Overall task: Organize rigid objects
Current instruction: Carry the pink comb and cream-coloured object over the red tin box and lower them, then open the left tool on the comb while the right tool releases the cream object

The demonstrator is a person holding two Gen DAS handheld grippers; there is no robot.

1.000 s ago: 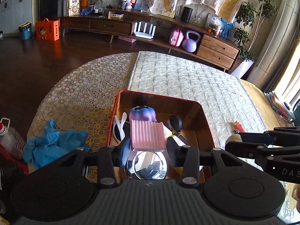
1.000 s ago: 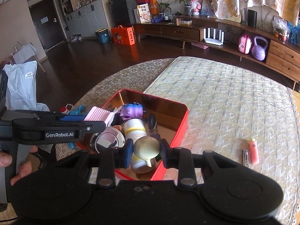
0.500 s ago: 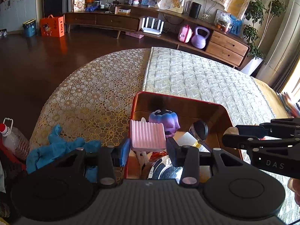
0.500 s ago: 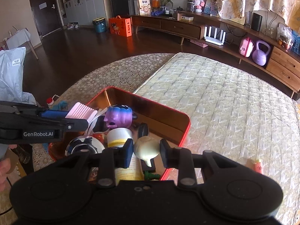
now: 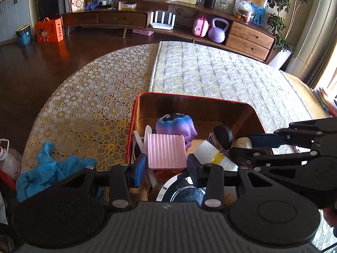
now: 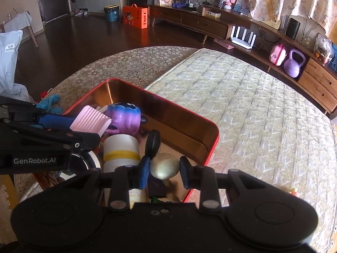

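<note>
Hovering low over a red tin box [image 5: 134,126], two handheld grippers each carry something into it. Nearest, the left gripper [image 5: 166,166] is partly closed, its pads clamped on a pink ridged block [image 5: 166,150] held upright above the box's left side. The right gripper [image 6: 162,171] is closed tighter on a small cream-coloured round knob [image 6: 164,167], which hangs just inside the box's near right corner. Compared with a second ago, both grippers have sunk and slid closer over the box: the pink block then sat above a shiny round lid [image 5: 183,189], and now that lid lies in front of and below it, while the box's far rim has drawn nearer. Neither grip has changed. This suggests both pieces are about to be set down among what is already inside. Beneath and beyond the grippers the box holds a white bottle with a yellow band [image 6: 121,149], a dark round cap [image 6: 153,144] and a purple-and-blue toy [image 5: 175,124] against the far wall. A blue glove [image 5: 44,168] lies on the lace-covered desk [image 5: 88,97] left of the box. Beyond it a quilted mat [image 6: 252,109] covers the desk, and farthest off a long wooden sideboard [image 5: 118,19] lines the wall.
</note>
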